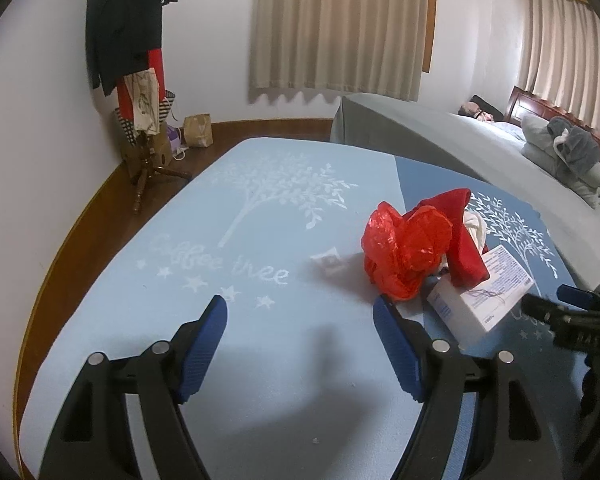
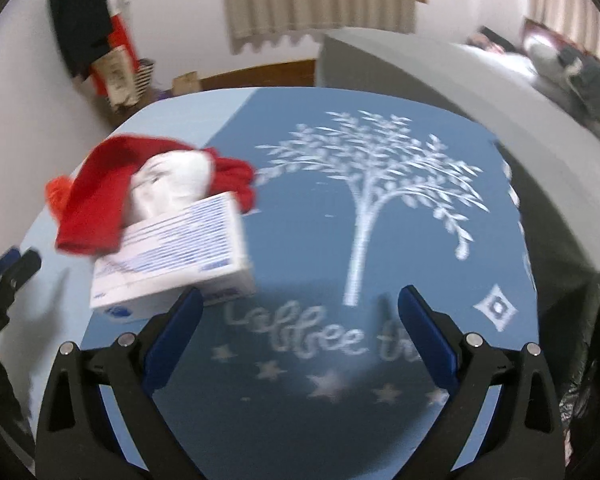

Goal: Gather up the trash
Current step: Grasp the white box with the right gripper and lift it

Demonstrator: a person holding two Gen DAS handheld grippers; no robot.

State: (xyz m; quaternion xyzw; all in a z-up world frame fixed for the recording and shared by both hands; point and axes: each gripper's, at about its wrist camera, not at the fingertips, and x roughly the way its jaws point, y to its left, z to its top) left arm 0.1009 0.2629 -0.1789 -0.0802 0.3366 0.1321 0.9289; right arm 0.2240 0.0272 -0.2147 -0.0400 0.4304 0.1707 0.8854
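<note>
A crumpled red plastic bag (image 1: 404, 252) lies on the light blue mat (image 1: 260, 380), just beyond my left gripper's right finger. Beside the bag are a red cloth (image 1: 462, 236), a white cloth (image 1: 476, 222) and a white printed box (image 1: 480, 296). A small wrapper (image 1: 328, 260) lies left of the bag. My left gripper (image 1: 300, 314) is open and holds nothing. My right gripper (image 2: 300, 298) is also open and holds nothing, above the dark blue mat (image 2: 300, 420). The box (image 2: 172, 256) is by its left finger. Another small wrapper (image 2: 496, 306) lies to its right.
A grey-covered bed (image 1: 480, 148) with pillows runs along the right of the mats. At the back left a coat stand (image 1: 140, 80) with clothes and paper bags (image 1: 198, 130) stands on the wood floor. Curtains (image 1: 340, 24) hang on the far wall.
</note>
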